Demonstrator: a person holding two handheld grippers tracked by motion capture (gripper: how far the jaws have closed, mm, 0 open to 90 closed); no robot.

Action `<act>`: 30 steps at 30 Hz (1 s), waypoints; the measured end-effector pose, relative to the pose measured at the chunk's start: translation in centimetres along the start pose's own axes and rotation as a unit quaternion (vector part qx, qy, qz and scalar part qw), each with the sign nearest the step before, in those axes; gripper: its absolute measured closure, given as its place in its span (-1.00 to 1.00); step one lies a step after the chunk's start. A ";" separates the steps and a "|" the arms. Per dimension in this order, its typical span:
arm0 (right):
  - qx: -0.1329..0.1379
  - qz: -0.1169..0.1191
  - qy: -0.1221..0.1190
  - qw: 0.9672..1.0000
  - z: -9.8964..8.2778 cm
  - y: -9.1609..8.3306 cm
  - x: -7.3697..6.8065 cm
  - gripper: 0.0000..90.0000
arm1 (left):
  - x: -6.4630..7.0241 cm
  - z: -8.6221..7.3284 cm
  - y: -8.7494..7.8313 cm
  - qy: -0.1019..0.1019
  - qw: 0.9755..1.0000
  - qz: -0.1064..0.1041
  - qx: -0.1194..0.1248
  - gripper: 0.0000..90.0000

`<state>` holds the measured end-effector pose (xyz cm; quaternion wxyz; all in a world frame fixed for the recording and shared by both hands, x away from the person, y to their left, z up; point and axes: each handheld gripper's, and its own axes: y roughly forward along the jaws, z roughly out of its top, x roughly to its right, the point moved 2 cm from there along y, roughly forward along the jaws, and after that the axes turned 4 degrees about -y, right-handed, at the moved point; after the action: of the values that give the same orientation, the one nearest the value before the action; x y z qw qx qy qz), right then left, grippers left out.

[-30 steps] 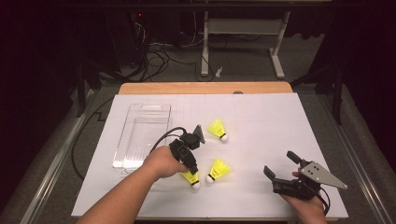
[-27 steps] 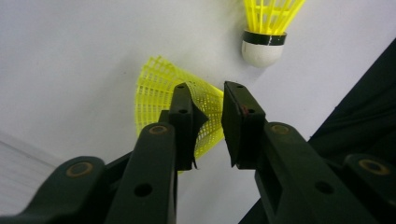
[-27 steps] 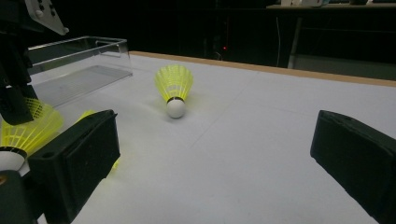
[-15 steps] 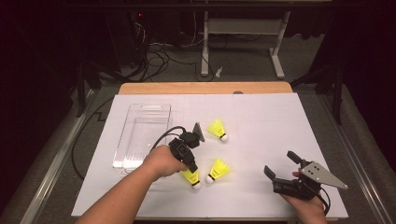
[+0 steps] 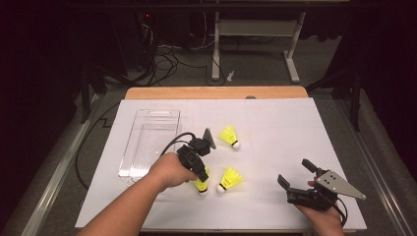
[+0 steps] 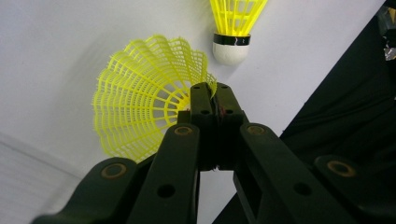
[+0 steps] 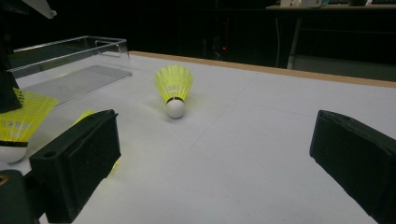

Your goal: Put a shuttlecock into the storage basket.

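Left gripper view: hand-held gripper [image 6: 211,95] pinches shuttlecock [image 6: 140,112] skirt.

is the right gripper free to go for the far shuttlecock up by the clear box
Probably yes: the right gripper is open and holds nothing, and only bare white table lies between it and the far shuttlecock.

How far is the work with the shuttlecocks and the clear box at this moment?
Nothing looks done: the clear box has no shuttlecock inside. In hand: the left gripper has just closed on the skirt edge of one shuttlecock, which sits on the table. Left: two more lie loose, one beside it and one farther back. The right gripper waits open.
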<state>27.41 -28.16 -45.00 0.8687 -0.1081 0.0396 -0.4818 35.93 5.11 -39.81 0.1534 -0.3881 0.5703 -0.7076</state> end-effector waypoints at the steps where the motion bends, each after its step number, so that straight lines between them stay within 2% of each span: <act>1: 0.000 0.000 -0.002 1.000 0.0 0.0 0.0 -0.95 | 0.0 -0.1 -0.1 -0.001 1.000 0.001 0.002 0.98; 9: 0.000 0.000 -0.002 1.000 0.0 0.1 0.0 -0.95 | 0.2 -0.4 -1.3 -0.003 1.000 0.009 0.005 0.98; 16: 0.001 0.002 -0.003 1.000 0.0 0.0 0.0 -0.95 | 0.5 -0.4 -1.9 0.007 1.000 0.014 -0.001 0.98; 28: 0.003 0.007 -0.005 1.000 0.0 0.1 -0.2 -0.96 | 0.3 -0.4 -2.4 -0.004 0.999 0.042 0.001 0.98; 30: 0.003 0.007 -0.005 1.000 0.0 0.1 -0.2 -0.96 | 0.3 -0.4 -2.5 -0.003 0.999 0.041 0.002 0.98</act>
<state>27.39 -27.91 -45.00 0.8725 -0.1077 0.0343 -0.4754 35.99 5.98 -37.36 0.1854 -0.3662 0.5837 -0.7007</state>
